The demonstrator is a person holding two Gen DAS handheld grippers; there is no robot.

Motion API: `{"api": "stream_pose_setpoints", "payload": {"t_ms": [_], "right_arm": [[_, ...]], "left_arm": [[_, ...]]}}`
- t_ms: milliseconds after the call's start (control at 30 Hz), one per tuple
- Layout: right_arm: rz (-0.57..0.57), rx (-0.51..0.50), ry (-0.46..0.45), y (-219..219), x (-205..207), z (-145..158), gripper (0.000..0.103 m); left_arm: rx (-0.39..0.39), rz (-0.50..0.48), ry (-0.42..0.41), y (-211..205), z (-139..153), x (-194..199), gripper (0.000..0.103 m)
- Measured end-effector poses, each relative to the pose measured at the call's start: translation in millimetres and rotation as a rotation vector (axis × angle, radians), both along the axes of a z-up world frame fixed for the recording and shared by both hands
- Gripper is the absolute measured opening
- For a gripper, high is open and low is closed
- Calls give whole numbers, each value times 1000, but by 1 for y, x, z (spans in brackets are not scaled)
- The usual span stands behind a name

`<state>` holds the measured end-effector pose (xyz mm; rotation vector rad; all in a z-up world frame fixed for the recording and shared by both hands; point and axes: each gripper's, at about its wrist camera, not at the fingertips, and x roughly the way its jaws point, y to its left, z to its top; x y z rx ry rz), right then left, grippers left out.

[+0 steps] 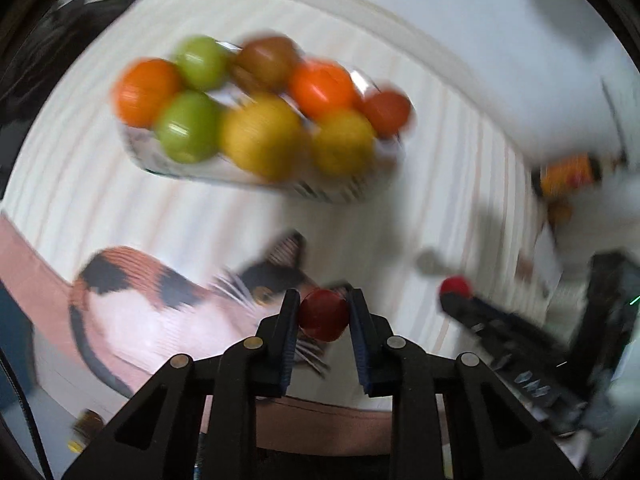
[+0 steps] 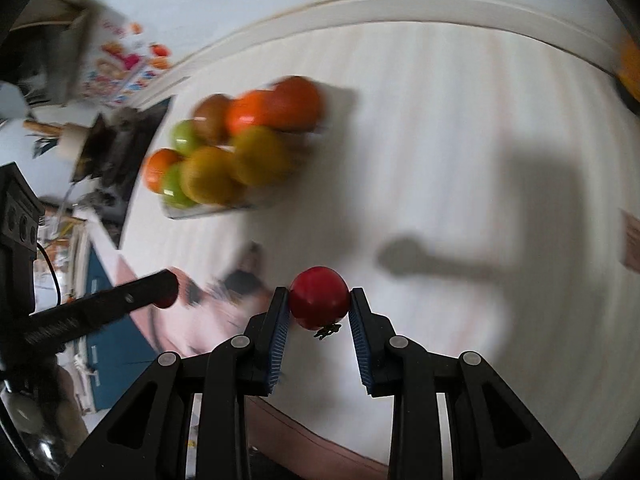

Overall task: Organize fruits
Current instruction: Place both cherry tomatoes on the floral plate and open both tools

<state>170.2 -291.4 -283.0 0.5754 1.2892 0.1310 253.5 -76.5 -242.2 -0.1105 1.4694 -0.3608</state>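
Observation:
A patterned tray (image 1: 344,192) holds several fruits: orange, green, yellow, brown and red; it also shows in the right wrist view (image 2: 200,211). My left gripper (image 1: 323,312) is shut on a small red fruit (image 1: 323,314), held above the white table in front of the tray. My right gripper (image 2: 319,304) is shut on a red tomato-like fruit (image 2: 319,298) with its stem downward. In the left wrist view the right gripper (image 1: 456,292) shows at the right with its red fruit; in the right wrist view the left gripper (image 2: 160,290) shows at the left. Both views are motion-blurred.
A cat-print mat (image 1: 152,304) lies on the white table (image 2: 440,140) under the left gripper. An orange packet (image 1: 566,176) lies at the far right. Colourful printed paper (image 2: 120,68) and dark clutter (image 2: 116,148) lie beyond the table's left edge.

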Motion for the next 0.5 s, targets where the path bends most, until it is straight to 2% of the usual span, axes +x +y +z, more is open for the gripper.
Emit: {"api": "stream_pose_setpoints", "payload": {"t_ms": [100,233,500], "right_arm": [[34,50,-33,31,33,-4,33],[41,62,-51,57,63,-15,33],[37,7,-24,83,93,-40,33]], "left_arm": [[-40,98,-16,34,13,19,22],[-82,210,-15,67,9,40,22],[-90,307,7,102,-14,80,22]]}}
